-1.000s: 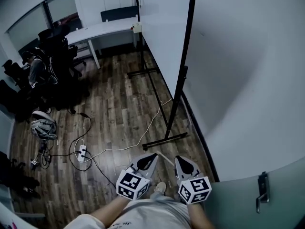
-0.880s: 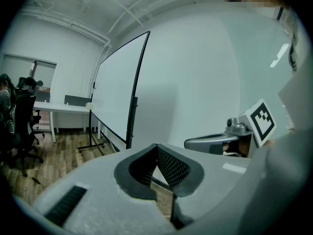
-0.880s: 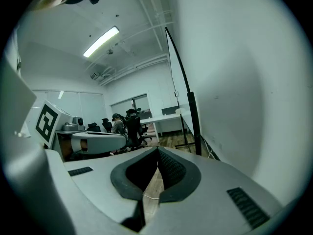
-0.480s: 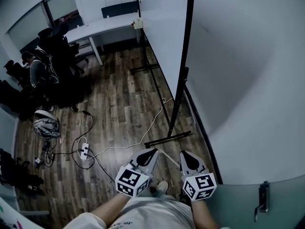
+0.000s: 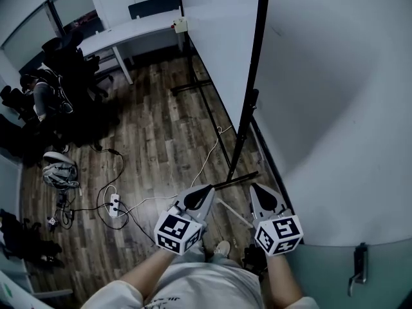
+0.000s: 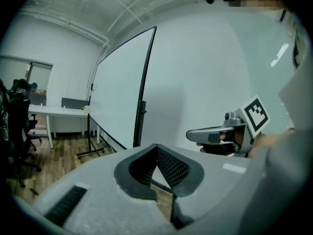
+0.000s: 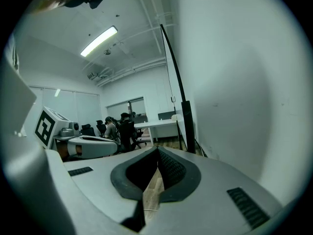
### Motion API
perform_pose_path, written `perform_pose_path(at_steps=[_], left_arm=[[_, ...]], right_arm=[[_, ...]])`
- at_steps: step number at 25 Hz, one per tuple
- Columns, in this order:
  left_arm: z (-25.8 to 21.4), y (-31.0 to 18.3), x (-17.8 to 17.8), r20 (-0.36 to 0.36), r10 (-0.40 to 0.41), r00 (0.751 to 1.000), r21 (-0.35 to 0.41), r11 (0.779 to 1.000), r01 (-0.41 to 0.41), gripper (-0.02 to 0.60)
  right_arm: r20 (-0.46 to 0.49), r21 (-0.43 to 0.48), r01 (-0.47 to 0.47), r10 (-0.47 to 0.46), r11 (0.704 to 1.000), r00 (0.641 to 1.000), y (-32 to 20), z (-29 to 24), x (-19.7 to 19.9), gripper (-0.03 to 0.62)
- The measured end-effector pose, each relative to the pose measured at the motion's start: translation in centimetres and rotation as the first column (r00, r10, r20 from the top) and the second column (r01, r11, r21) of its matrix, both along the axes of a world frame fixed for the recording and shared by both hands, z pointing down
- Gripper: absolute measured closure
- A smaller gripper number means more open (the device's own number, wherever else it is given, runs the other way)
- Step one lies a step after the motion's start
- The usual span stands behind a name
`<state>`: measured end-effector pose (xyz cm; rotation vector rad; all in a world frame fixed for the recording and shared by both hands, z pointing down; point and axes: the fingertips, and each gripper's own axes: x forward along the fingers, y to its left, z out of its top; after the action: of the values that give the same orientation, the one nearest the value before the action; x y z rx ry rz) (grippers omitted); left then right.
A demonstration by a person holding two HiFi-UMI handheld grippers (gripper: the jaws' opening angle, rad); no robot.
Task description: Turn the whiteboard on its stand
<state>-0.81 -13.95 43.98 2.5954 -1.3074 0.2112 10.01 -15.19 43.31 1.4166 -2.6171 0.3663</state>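
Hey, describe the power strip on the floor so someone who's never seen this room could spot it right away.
Start at the big whiteboard on its black stand, above the wooden floor. A long white cable runs left across the floor from under the board and seems to end at the power strip, a small white bar. It's the only white block among tangled black cords.

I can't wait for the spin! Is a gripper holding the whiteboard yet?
No, the left gripper and the right gripper are both shut on nothing, short of the whiteboard and its stand.
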Motion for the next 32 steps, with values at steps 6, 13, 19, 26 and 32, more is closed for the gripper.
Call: perform_pose_path(at_steps=[6,13,19,26,32], left_arm=[[-0.6,-3.1,-0.7,0.006,0.014,1.0,0.014,1.0,-0.014,0.572],[-1.0,-6.9,-0.6,0.012,0.029,1.0,0.025,0.999,-0.03,0.572],[-0.9,-9.2,0.0,0.013,0.037,0.999,0.025,0.999,-0.037,0.572],[-0.4,-12.0,0.2,0.014,0.039,0.999,0.024,0.999,-0.039,0.572],[-0.6,-12.8,0.2,0.002,0.049,0.999,0.034,0.998,-0.049,0.572]], right_arm=[[-0.018,0.023,-0.02,0.021,1.0,1.0,-3.6,-1.1,-0.2,0.586],[-0.034,0.035,-0.045,0.046,0.998,0.998,-8.3,-1.5,0.1,0.586],[-0.032,0.016,-0.066,0.067,0.998,0.997,-12.1,-1.0,0.2,0.585],[-0.034,0.021,-0.072,0.073,0.997,0.997,-15.9,-0.4,-0.1,0.579],[-0.032,0.014,-0.081,0.082,0.997,0.996,-19.6,0.0,-0.4,0.463]])
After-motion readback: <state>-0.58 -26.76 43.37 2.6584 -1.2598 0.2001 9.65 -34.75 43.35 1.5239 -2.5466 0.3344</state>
